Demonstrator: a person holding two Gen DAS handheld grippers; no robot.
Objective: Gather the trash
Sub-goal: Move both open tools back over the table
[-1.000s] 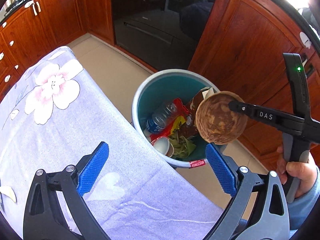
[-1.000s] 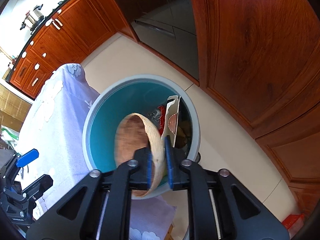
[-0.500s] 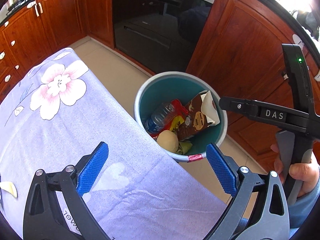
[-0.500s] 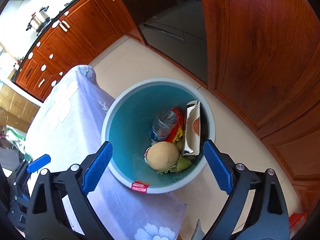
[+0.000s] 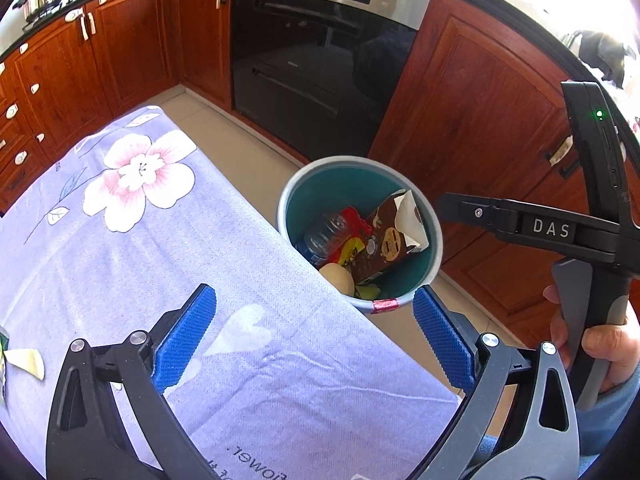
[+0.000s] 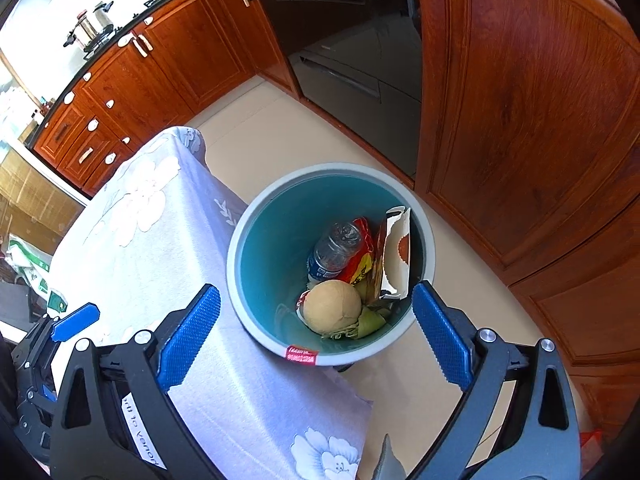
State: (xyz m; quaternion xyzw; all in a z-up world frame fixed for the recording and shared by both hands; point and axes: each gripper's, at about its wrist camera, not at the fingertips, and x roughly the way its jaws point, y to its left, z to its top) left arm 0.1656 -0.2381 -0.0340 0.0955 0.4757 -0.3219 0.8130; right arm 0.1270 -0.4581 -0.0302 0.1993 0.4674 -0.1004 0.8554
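Right tongs (image 6: pixel 316 334) opening wide, nothing between them, above the bin (image 6: pixel 256 216) beside the desk (image 5: pixel 120 240); a coconut shell (image 6: pixel 332 307) lies inside. Left tongs (image 5: pixel 314 340) apart, empty.

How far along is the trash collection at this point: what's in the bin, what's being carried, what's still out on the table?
Done: the bin holds a coconut shell, a plastic bottle, a red-yellow wrapper and a brown carton. In hand: nothing; the right gripper is opening with nothing between its fingers, and the left gripper is open and empty. Left: a pale scrap on the tablecloth; the table's far left is cut off.
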